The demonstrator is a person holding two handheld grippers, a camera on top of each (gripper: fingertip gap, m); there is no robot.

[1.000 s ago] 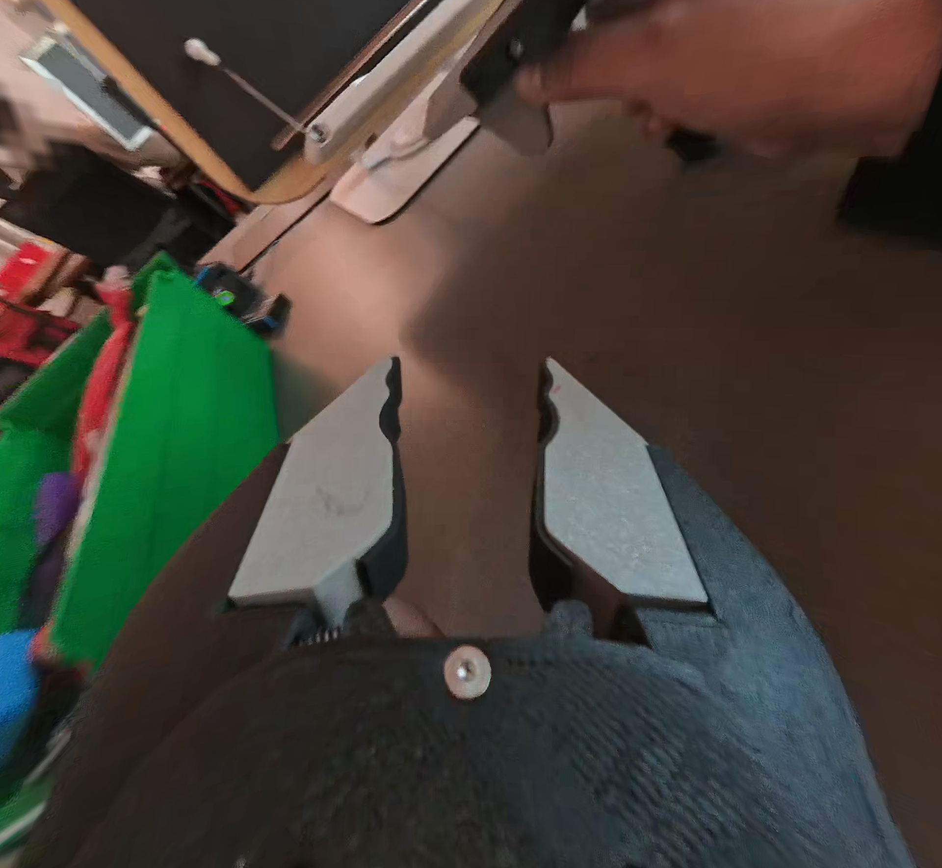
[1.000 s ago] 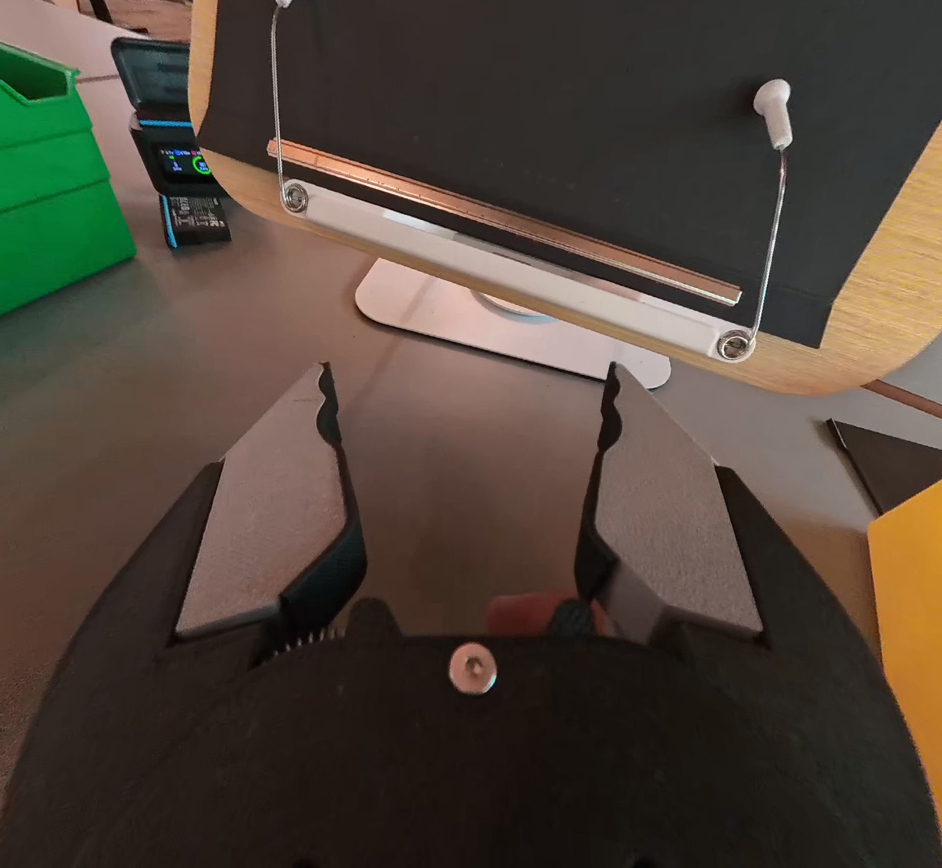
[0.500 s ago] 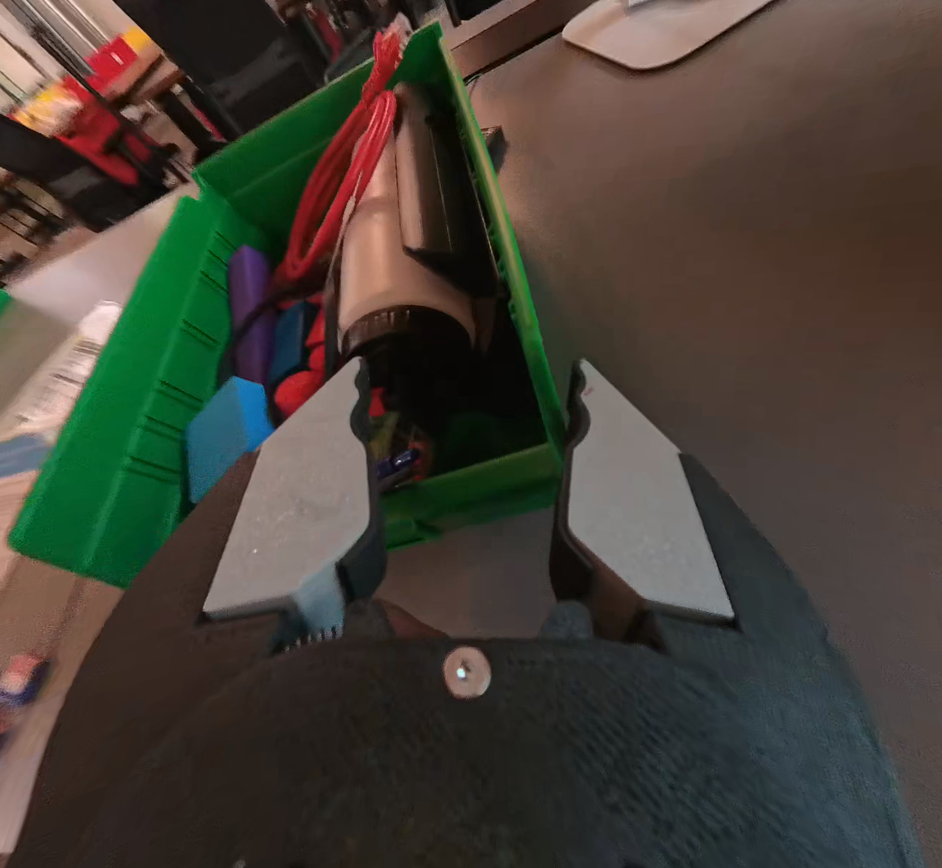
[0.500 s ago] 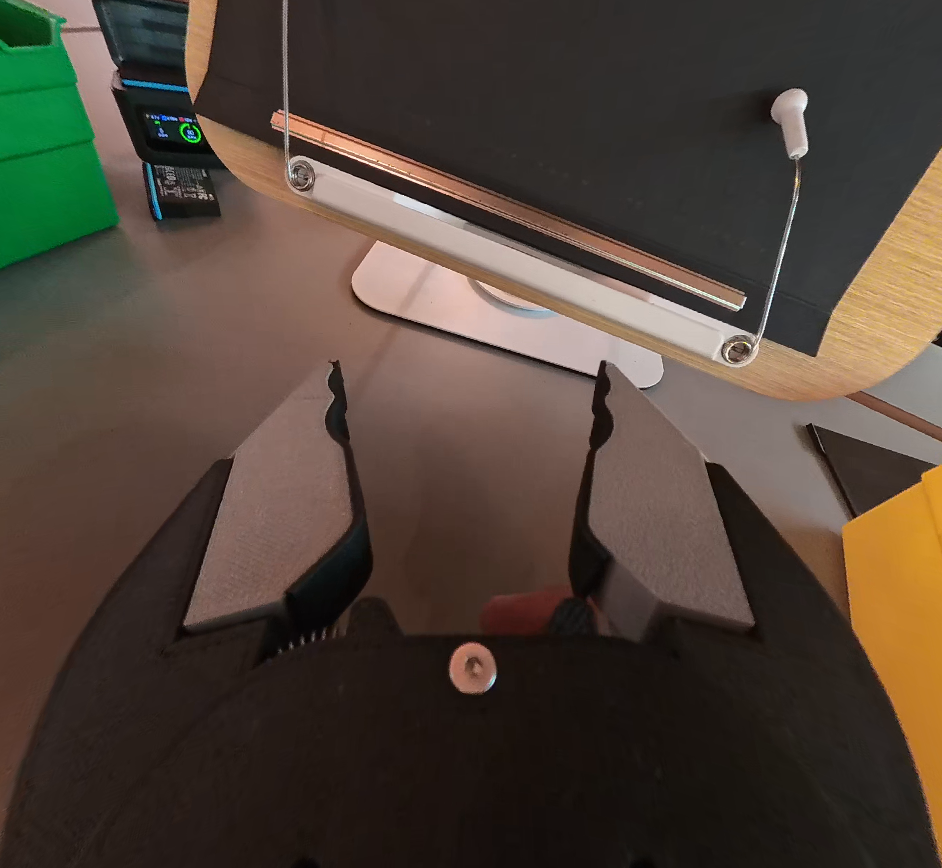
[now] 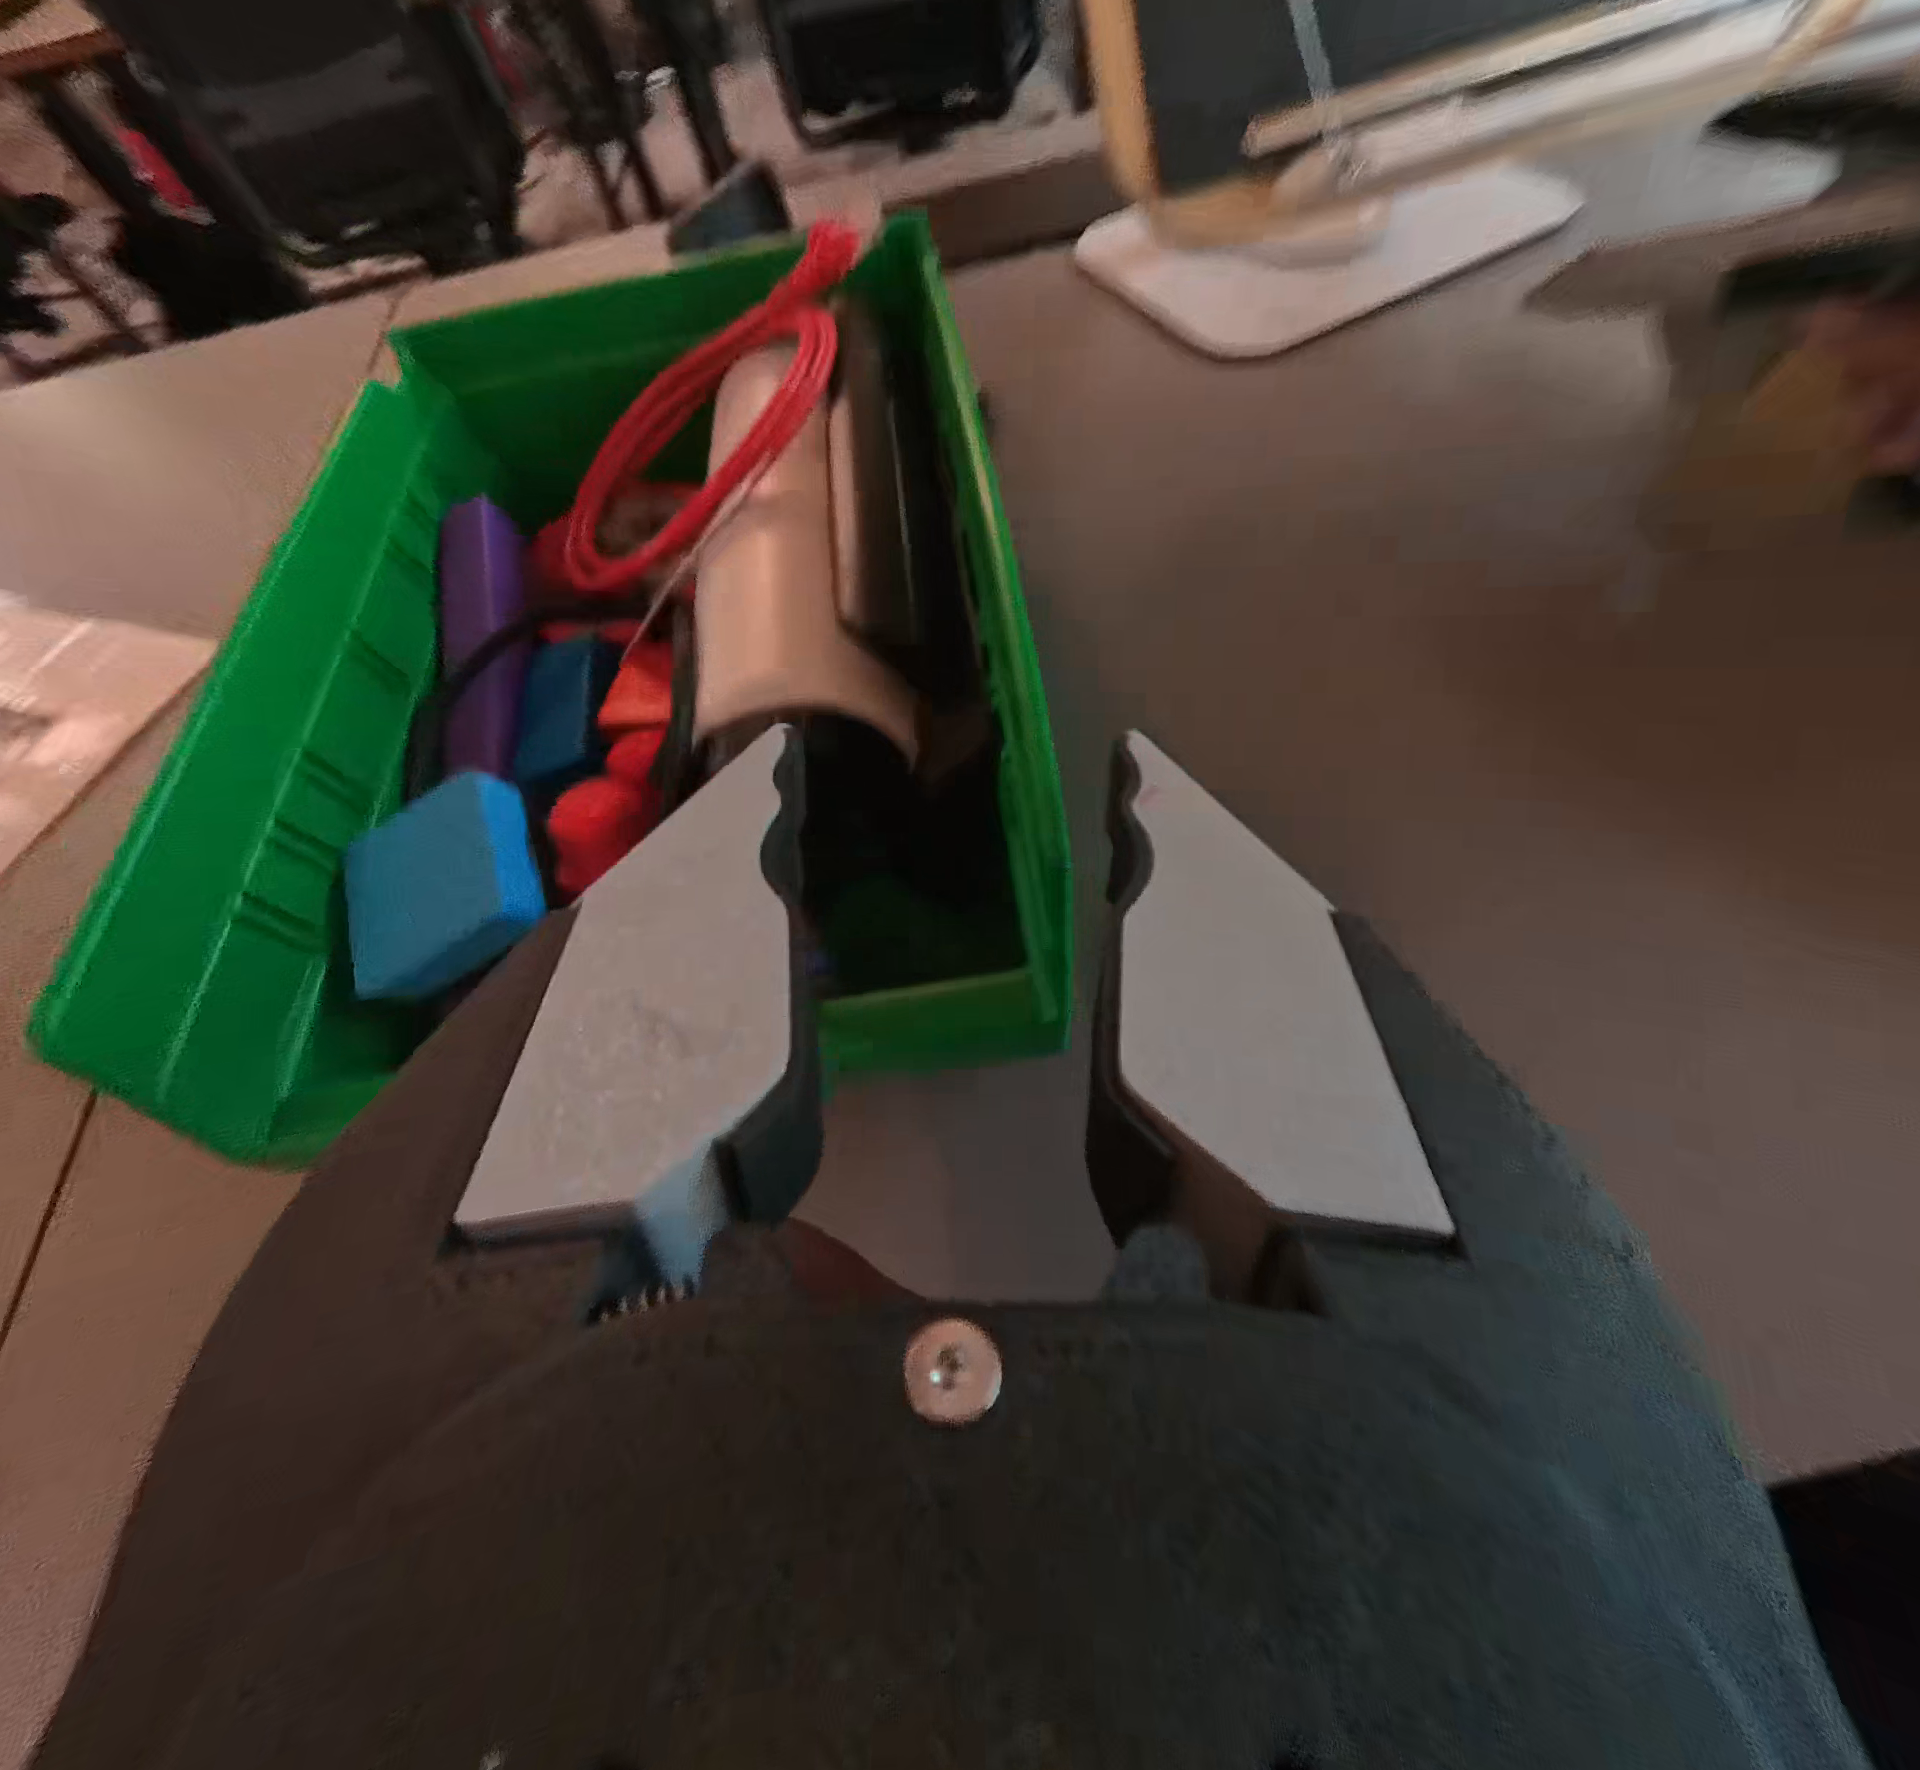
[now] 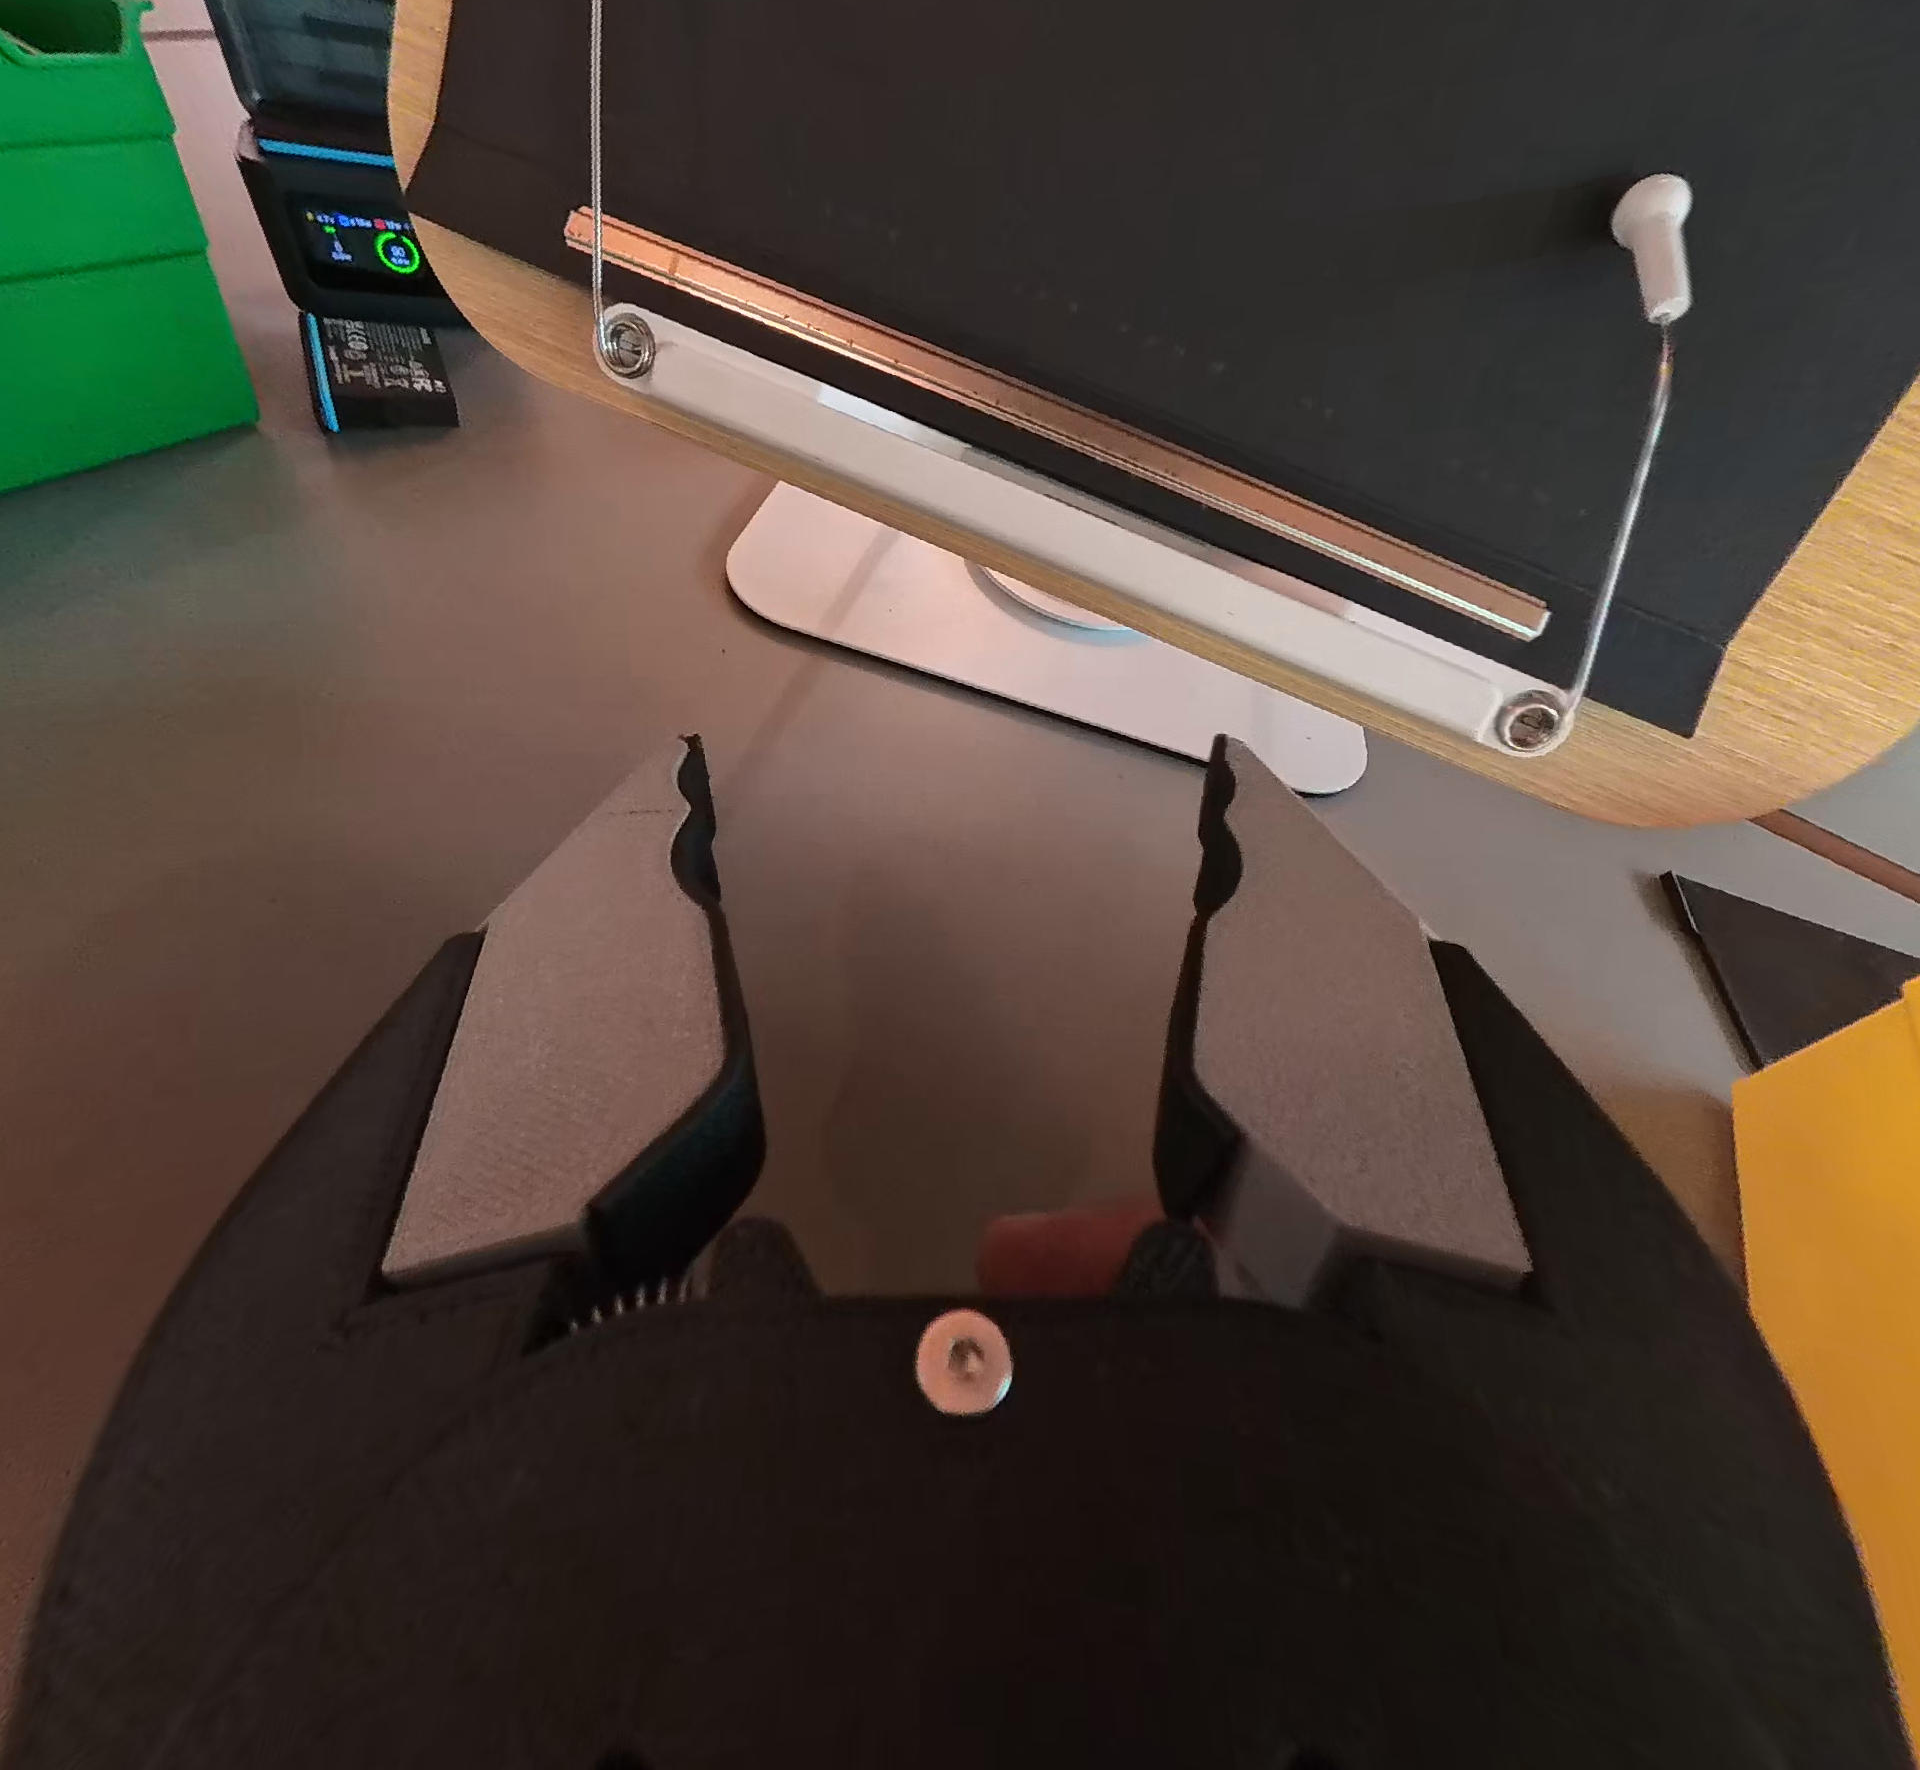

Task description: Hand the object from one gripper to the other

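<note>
We hold two tongs over a brown table (image 6: 312,681). Our left tongs (image 5: 951,785) are open and hold nothing. Our right tongs (image 6: 951,775) are open too, and nothing is between the fingers.

From the left tongs, a green bin (image 5: 208,941) sits on the table at about 11 o'clock, just past the left finger (image 5: 665,993). That finger hides part of the near end of the bin. The bin is full of stuff. A tan tube (image 5: 758,598) lies along the bin, with a black bar (image 5: 873,515) beside it by the right wall. A red wire loop (image 5: 686,473) rests over the tube. A purple block (image 5: 483,619) stands by the left wall, and a blue block (image 5: 442,884) leans at the near left. Red bits (image 5: 597,821) lie between them. We cannot tell which of these is the thing to hand over; it may be one of them.

At 1 o'clock, well away, stands a board on a white foot (image 5: 1320,266), but it is blurry.

From the right tongs, the same black board with a wood edge (image 6: 1143,162) fills 12 o'clock, tilted, on its white foot (image 6: 1039,640). Two thin wire clips with white tips (image 6: 1652,255) hang on it. At 10 o'clock a small black box with a lit screen (image 6: 353,255) stands beside the green bin (image 6: 94,266). At 3 o'clock a yellow thing (image 6: 1839,1253) pokes in, near a dark flat sheet (image 6: 1787,962).
</note>
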